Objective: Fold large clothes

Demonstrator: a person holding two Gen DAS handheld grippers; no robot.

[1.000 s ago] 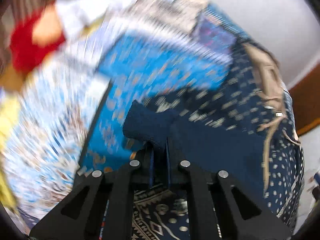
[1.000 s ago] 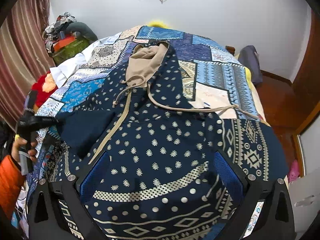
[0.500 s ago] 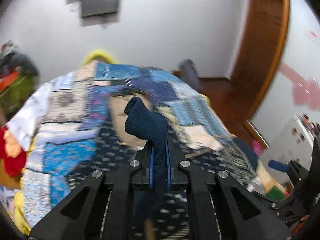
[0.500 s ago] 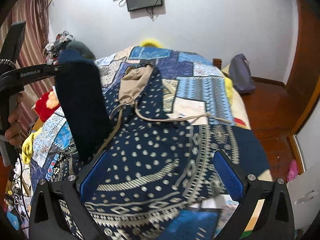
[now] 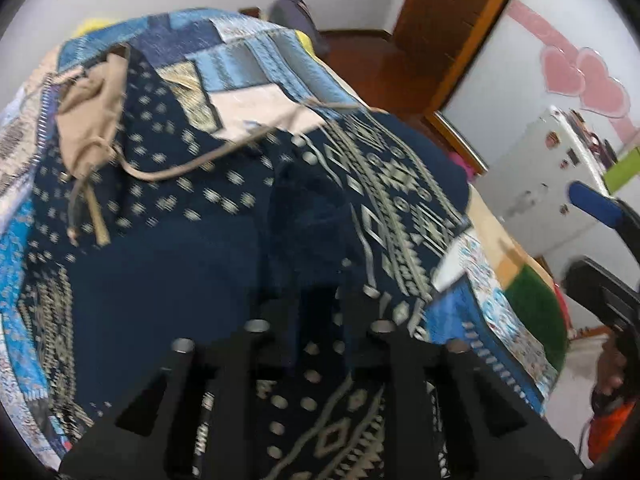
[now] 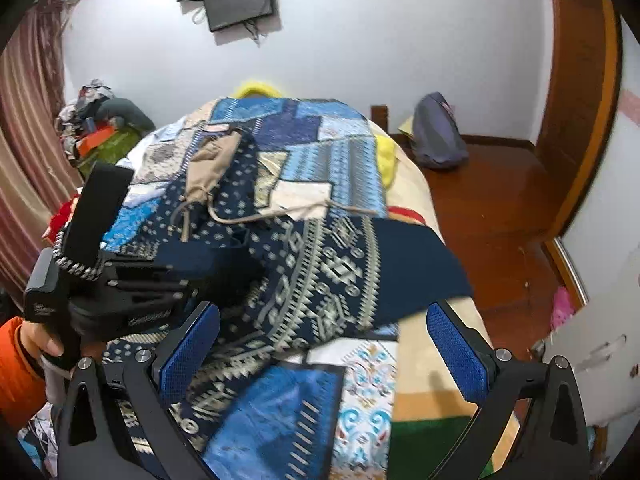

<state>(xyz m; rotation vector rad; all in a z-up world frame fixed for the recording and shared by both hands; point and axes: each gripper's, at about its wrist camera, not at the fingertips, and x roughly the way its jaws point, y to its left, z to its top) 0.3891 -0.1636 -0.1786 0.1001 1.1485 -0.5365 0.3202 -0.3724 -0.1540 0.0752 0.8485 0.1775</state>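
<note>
A large navy patterned hoodie [image 6: 320,264] with a tan hood [image 6: 212,160] and drawstrings lies spread on the bed; it also shows in the left wrist view [image 5: 168,184]. My left gripper [image 5: 318,308] is shut on the hoodie's plain navy sleeve cuff [image 5: 308,216] and holds it over the garment's body. It appears in the right wrist view [image 6: 132,280] at the left. My right gripper [image 6: 322,350] is open and empty, above the hoodie's lower edge. Its blue pad [image 5: 596,206] shows at the right of the left wrist view.
The bed carries a blue patchwork quilt [image 6: 304,152]. A clothes pile [image 6: 100,120] sits at the far left by the curtain. A grey bag [image 6: 438,136] lies on the wooden floor at the right. A white cabinet [image 5: 548,168] stands right of the bed.
My left gripper has carried the sleeve from the left side up and across onto the hoodie's body. My right gripper has drawn back toward the bed's foot, still open.
</note>
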